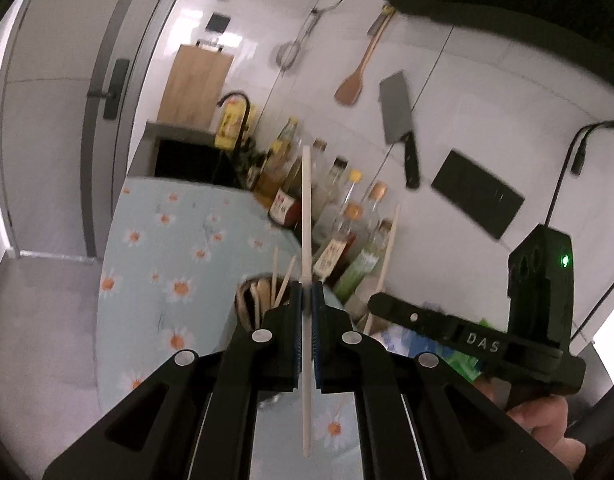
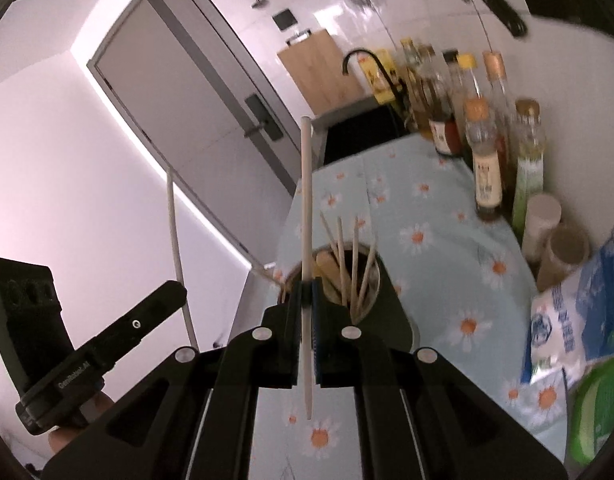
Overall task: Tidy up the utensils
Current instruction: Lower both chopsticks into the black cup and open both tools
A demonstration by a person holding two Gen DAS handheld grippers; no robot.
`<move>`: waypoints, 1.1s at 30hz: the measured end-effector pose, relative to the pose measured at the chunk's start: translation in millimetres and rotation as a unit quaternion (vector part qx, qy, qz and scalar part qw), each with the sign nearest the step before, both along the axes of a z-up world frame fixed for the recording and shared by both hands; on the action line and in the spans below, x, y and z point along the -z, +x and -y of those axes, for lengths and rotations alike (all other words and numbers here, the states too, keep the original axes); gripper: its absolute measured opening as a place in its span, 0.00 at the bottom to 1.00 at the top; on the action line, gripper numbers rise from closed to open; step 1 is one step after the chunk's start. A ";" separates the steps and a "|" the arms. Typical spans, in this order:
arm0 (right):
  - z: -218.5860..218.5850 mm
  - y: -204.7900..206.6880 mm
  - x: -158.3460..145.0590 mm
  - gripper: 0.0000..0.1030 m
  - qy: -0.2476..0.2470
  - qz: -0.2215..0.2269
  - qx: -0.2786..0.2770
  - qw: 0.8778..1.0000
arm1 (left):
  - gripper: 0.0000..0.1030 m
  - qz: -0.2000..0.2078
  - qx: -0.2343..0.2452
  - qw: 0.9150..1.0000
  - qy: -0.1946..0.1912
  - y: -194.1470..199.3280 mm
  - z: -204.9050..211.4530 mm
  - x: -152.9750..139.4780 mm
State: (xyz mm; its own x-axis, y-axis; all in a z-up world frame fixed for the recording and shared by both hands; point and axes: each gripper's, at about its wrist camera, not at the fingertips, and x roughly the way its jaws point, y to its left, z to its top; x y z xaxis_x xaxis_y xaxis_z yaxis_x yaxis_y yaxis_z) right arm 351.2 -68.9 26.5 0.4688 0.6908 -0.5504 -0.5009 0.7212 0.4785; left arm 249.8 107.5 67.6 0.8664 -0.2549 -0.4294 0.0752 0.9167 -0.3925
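Only leftward: cleaver [image 1: 397,120] on wall.

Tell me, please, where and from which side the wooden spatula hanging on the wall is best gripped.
Grip the wooden spatula on its narrow handle, above the broad blade, coming straight toward the wall. It hangs flat against the tiles, slightly tilted, so the jaws should probably close across the handle's sides.

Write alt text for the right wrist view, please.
The right gripper is shut on a pale chopstick, held upright above a utensil holder of chopsticks on a daisy-print tablecloth. Bottles line the wall; the left gripper shows at lower left.
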 end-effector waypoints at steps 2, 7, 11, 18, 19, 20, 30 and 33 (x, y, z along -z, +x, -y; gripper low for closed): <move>0.4 3.5 -7.3 0.06 0.011 0.014 0.001 1.000 | 0.03 0.015 -0.003 1.000 0.002 3.8 -1.1 -4.7; -0.7 9.9 -24.8 0.06 0.035 0.062 -0.001 0.997 | 0.03 0.033 0.000 0.999 -0.008 18.4 -4.8 -9.8; -5.0 15.8 -31.3 0.06 0.043 0.094 -0.002 0.995 | 0.04 0.064 0.000 0.998 -0.011 26.1 -6.5 -13.5; -11.3 32.0 -25.6 0.06 0.044 0.111 0.008 0.993 | 0.04 0.107 0.001 0.994 -0.009 42.0 -10.3 -14.1; -12.0 33.9 -24.4 0.06 0.043 0.112 0.010 0.993 | 0.04 0.114 0.002 0.993 -0.008 44.2 -10.1 -13.9; -12.4 34.7 -23.5 0.06 0.042 0.114 0.011 0.993 | 0.04 0.118 0.004 0.993 -0.007 45.3 -9.4 -13.6; -23.1 40.9 -1.6 0.06 0.029 0.122 0.025 0.992 | 0.04 0.145 0.001 0.989 0.010 54.6 -3.4 7.9; -27.8 40.9 6.9 0.06 0.020 0.119 0.028 0.992 | 0.04 0.141 0.005 0.990 0.015 56.0 -3.3 14.8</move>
State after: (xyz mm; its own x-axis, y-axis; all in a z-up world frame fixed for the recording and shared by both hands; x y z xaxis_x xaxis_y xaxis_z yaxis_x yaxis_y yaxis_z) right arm 392.2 -41.2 19.6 0.6196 0.6796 -0.3928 -0.5632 0.7334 0.3806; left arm 305.8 110.8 52.8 0.9504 -0.2554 -0.1775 0.1876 0.9259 -0.3280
